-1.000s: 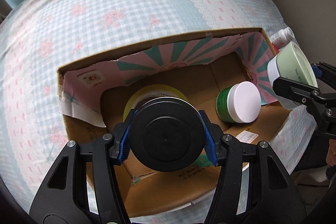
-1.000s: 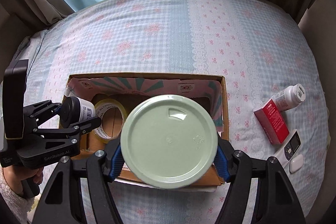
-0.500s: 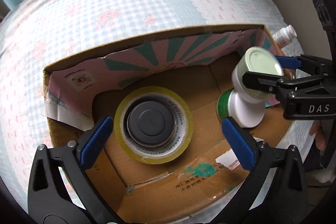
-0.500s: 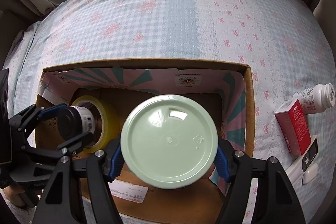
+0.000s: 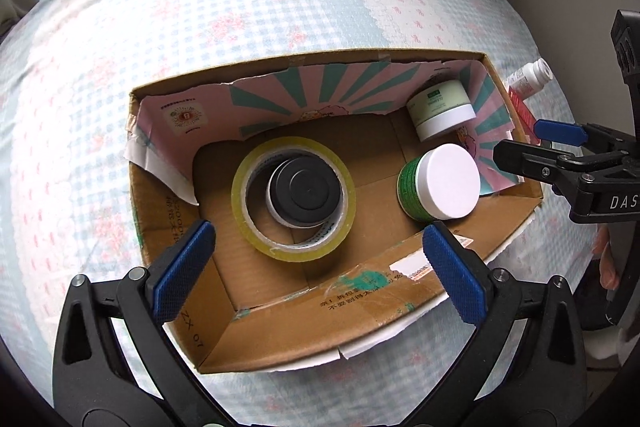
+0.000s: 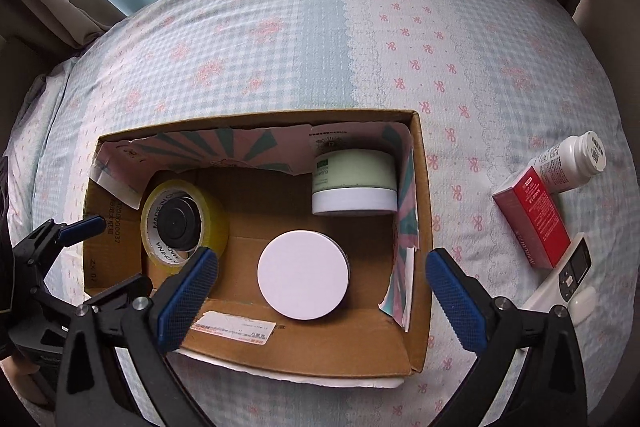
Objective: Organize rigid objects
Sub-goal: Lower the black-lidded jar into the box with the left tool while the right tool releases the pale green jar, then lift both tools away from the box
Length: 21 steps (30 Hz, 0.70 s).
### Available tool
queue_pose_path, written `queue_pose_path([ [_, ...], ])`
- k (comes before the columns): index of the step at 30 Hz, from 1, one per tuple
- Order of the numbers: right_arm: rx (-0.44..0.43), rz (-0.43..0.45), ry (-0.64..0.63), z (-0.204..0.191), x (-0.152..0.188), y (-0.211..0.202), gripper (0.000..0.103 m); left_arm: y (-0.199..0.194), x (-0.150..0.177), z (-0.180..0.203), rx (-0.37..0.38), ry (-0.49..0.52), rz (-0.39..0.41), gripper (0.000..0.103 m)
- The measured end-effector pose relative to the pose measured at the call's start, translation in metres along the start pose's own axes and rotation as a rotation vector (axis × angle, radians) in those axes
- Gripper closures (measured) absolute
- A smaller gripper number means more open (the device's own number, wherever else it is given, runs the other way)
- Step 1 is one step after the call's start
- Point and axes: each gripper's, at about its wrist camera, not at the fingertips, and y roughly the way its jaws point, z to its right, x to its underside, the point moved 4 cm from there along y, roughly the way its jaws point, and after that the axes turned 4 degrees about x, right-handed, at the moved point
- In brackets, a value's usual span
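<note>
— Claws?
— Left claw (image 5: pixel 316 267) and right claw (image 6: pixel 322 293) both spread wide, empty, above the cardboard box (image 6: pixel 424 211).
— Contents?
— Black jar (image 5: pixel 306 191) inside the tape roll (image 5: pixel 294 199); white-lidded green jar (image 5: pixel 440 187) beside it; pale green jar (image 6: pixel 354 183) on its side in the box's far right corner.

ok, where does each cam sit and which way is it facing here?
Left wrist: on the open left gripper, looking down into the cardboard box at the yellow tape roll; the right gripper shows at its right edge.
Right wrist: on the open right gripper, looking down at the box's right half and the red carton outside; the left gripper shows at its left edge.
Shared: box, tape roll, white-lidded green jar, pale green jar.
</note>
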Motion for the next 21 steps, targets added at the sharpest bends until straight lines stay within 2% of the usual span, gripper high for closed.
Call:
queue_pose_path([
  [8,0.026,0.045,-0.03,-0.008,0.003,-0.028,0.0,-0.035,0.0,0.005,-0.013,0.003,0.048,0.0],
  [11,0.028,0.072,-0.043,-0.012,0.003,-0.044,0.0,-0.052,0.003,0.007,-0.011,-0.012,0.07,0.0],
  [21,0.044,0.159,-0.054,-0.017,0.015,-0.111,0.0,-0.12,0.016,0.028,-0.069,-0.017,0.125,0.0],
])
